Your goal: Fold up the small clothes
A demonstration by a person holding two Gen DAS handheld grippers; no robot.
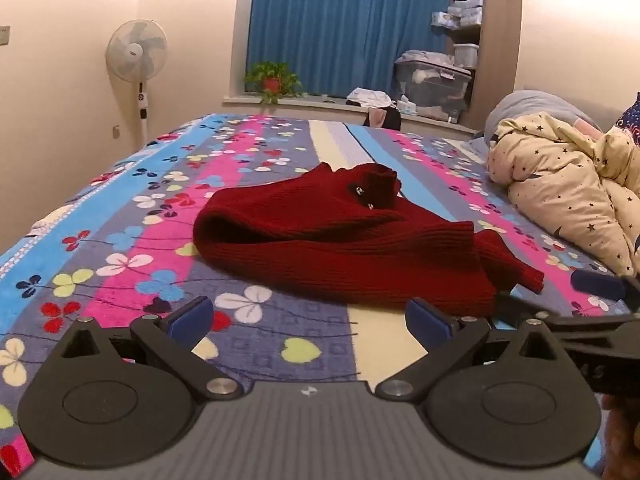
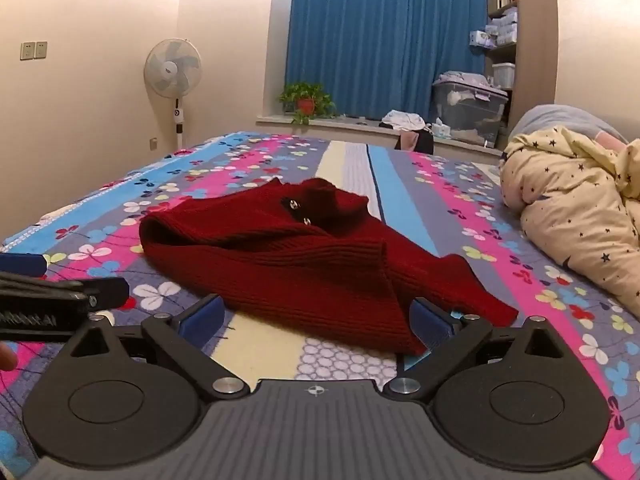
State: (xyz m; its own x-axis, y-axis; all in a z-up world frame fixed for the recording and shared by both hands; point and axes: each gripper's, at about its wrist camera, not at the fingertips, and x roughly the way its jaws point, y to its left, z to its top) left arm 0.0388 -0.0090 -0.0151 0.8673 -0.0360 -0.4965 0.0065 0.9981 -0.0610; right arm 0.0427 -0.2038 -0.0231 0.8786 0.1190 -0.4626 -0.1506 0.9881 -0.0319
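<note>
A small dark red knit sweater [image 1: 340, 236] lies crumpled on the flowered bedspread, collar with two metal buttons at the far side, one sleeve trailing to the right. It also shows in the right wrist view [image 2: 304, 256]. My left gripper [image 1: 308, 320] is open and empty, just short of the sweater's near hem. My right gripper [image 2: 316, 316] is open, its fingers on either side of the near hem, with the right pad [image 2: 430, 322] close beside the fabric. Each gripper shows at the edge of the other's view.
The striped flowered bedspread [image 1: 120, 216] covers the bed. A bunched cream star-print quilt [image 1: 568, 184] lies at the right. Beyond the bed stand a white fan [image 1: 138, 64], a potted plant [image 1: 274, 78], a storage bin [image 1: 432, 84] and shelves by blue curtains.
</note>
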